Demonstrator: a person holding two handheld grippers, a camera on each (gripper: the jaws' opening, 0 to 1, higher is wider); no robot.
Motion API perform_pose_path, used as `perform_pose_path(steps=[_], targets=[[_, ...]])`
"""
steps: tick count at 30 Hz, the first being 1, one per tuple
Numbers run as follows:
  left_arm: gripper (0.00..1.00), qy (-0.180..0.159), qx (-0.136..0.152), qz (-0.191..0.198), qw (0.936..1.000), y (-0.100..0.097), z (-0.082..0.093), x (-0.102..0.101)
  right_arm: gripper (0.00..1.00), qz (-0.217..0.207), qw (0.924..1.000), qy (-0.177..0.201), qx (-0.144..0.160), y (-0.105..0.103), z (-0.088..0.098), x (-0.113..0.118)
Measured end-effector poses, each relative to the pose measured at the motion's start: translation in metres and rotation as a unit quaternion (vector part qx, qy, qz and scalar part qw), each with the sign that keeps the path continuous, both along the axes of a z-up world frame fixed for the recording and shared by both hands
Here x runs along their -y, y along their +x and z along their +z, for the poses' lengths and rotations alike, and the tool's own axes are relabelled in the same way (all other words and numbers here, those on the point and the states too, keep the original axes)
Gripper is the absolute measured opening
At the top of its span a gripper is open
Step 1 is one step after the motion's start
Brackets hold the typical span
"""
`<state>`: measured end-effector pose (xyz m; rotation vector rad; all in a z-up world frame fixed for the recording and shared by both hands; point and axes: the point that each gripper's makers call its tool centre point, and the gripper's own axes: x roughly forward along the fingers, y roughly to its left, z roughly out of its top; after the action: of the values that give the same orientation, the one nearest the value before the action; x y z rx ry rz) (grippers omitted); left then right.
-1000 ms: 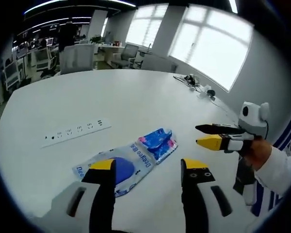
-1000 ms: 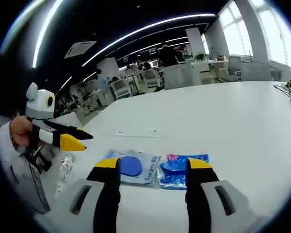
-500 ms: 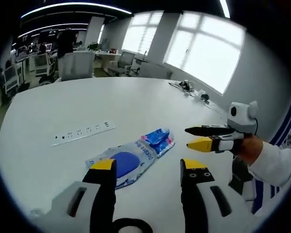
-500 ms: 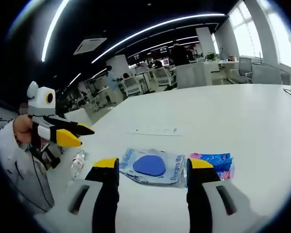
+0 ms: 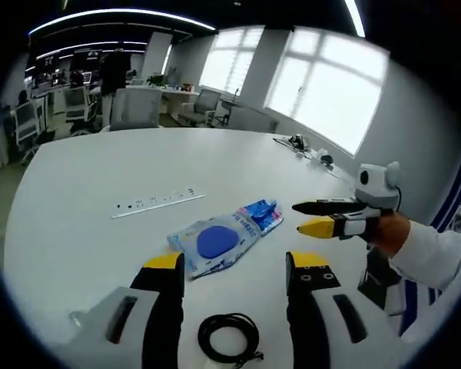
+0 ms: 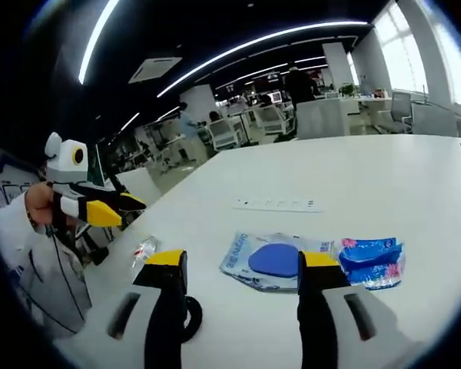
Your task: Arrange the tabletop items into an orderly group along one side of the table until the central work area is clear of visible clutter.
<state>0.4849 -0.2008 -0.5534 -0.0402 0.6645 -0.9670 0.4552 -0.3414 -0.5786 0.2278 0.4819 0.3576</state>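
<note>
On the round white table (image 5: 77, 231): the clear plastic packet with a blue oval pad (image 5: 213, 244) touches the blue-and-pink packet (image 5: 262, 216); the long white power strip (image 5: 158, 204) lies beyond; the coiled black cable (image 5: 229, 337) lies nearer the table's edge.

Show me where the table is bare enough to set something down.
Bare: the wide stretch of the table beyond the power strip. Crowded: the near part, where the clear packet, blue packet and coiled cable lie.
</note>
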Motion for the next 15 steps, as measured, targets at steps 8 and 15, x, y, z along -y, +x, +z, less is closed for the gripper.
perform_pose_path(steps=[8, 15], targets=[[0.53, -0.001, 0.005, 0.018, 0.9998, -0.006, 0.005, -0.046, 0.57, 0.019, 0.9998, 0.001, 0.005, 0.002, 0.009, -0.038], [0.53, -0.004, 0.003, 0.037, 0.9993, -0.010, 0.005, -0.088, 0.56, 0.043, 0.9990, 0.005, 0.006, 0.007, 0.013, -0.074]])
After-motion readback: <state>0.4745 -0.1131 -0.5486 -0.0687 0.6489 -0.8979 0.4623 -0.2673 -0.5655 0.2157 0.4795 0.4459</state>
